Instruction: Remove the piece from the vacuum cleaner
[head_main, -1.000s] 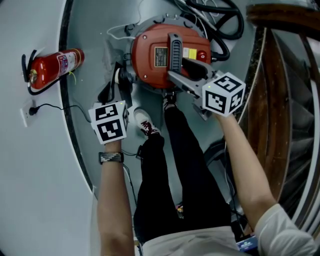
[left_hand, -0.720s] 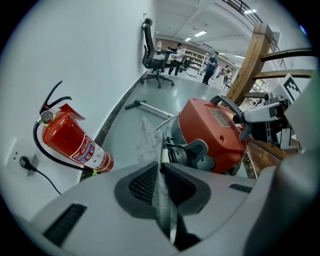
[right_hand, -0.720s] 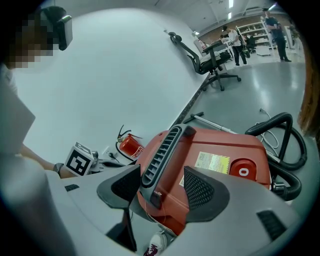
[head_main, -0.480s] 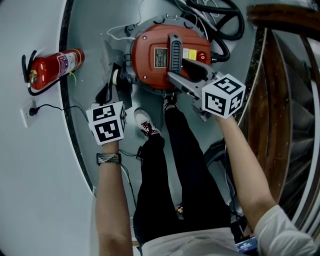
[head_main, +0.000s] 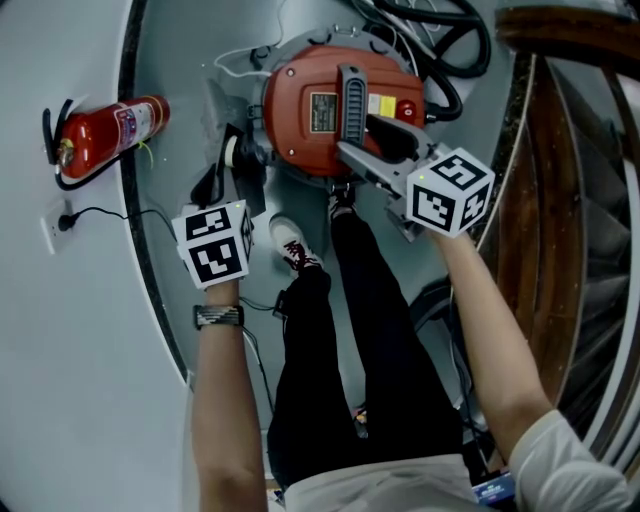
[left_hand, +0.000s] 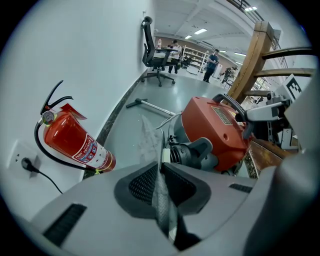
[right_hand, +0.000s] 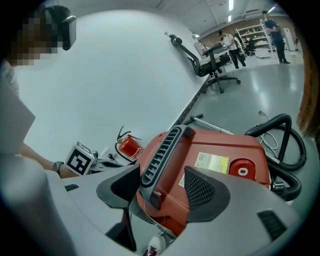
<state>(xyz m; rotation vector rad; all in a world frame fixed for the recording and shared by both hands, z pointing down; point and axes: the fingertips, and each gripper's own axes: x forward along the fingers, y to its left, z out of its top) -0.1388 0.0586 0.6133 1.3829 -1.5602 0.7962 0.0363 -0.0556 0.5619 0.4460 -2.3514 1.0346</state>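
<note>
Piece (left_hand: 162, 152): thin, flat, grey-white, seen edge-on; clamped between the pads of the left gripper (left_hand: 161, 180), its top edge standing out of the jaws just beside the grey round port (left_hand: 192, 152) on the side of the vacuum (head_main: 320, 110). Whether it touches the port cannot be told. Vacuum: red, round-bodied, on the grey floor (head_main: 180, 60) at the person's feet, one white shoe (head_main: 290, 245) close under it. Top carries a grey ribbed handle (right_hand: 162, 150), a white-and-yellow label (right_hand: 212, 162) with print too small to read, and a red button (right_hand: 242, 171) marked with a white ring. Black hose (head_main: 440, 50) coils behind the body. Right gripper (right_hand: 162, 187): jaws apart, astride the near end of the handle, right pad clear of it, left pad close alongside. Each gripper bears a cube of black-and-white square markers. Fire extinguisher (head_main: 110, 135): red, black hose, paper label unreadable, standing against the white wall (head_main: 60, 400) left of the vacuum. Wall socket (head_main: 55, 225): a black plug and lead in it, below the extinguisher. Watch (head_main: 221, 316) on the left wrist. Wooden railing (head_main: 570, 200) to the right. Office chair (left_hand: 155, 55) further down the wall.
</note>
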